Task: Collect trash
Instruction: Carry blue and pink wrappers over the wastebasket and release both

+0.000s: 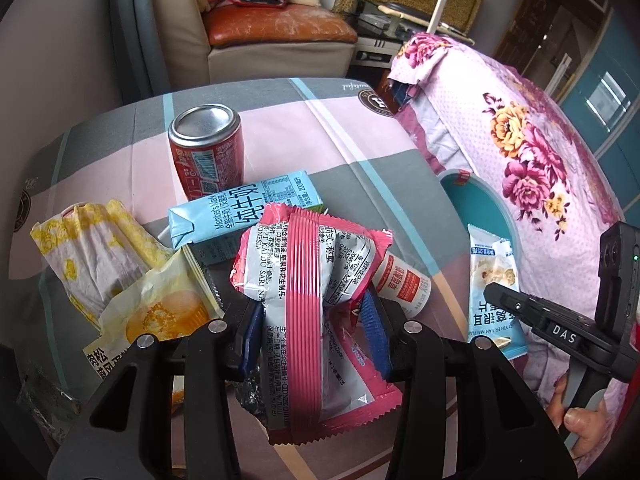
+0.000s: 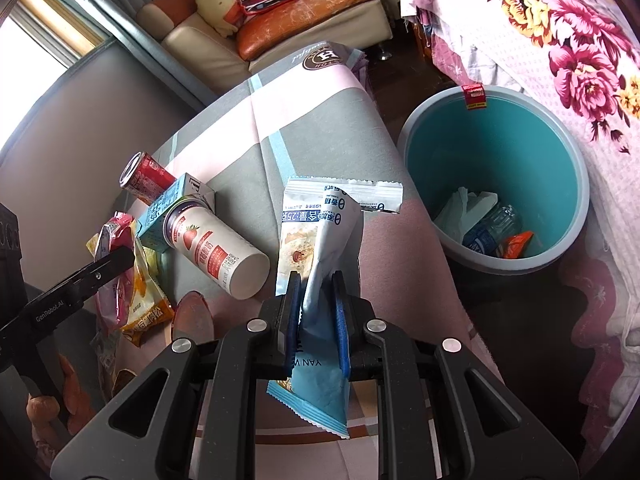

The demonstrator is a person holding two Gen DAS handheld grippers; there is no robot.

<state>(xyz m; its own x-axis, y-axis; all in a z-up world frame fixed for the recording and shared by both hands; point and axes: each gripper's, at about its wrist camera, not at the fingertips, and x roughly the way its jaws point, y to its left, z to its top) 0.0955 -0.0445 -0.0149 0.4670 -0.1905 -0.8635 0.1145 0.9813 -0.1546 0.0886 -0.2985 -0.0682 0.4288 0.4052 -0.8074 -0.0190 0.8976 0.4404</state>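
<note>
My left gripper [image 1: 310, 316] is shut on a pink and silver snack wrapper [image 1: 304, 280] and holds it above the table's trash pile. My right gripper [image 2: 316, 300] is shut on a blue and white oat packet [image 2: 320, 240], also seen from the left wrist view [image 1: 494, 292], held over the table edge to the left of the teal bin [image 2: 496, 184]. The bin holds a plastic bottle [image 2: 490, 228], an orange wrapper and white paper. On the table lie a red can [image 1: 208, 144], a blue milk carton [image 1: 244, 208], a strawberry yogurt bottle [image 2: 218, 248] and yellow cake wrappers [image 1: 120, 264].
A floral pink quilt [image 2: 560, 40] drapes over furniture right of the bin. A sofa [image 1: 256, 32] with cushions and a Hennessy bag stands behind the table. The table wears a grey and pink checked cloth [image 2: 312, 120].
</note>
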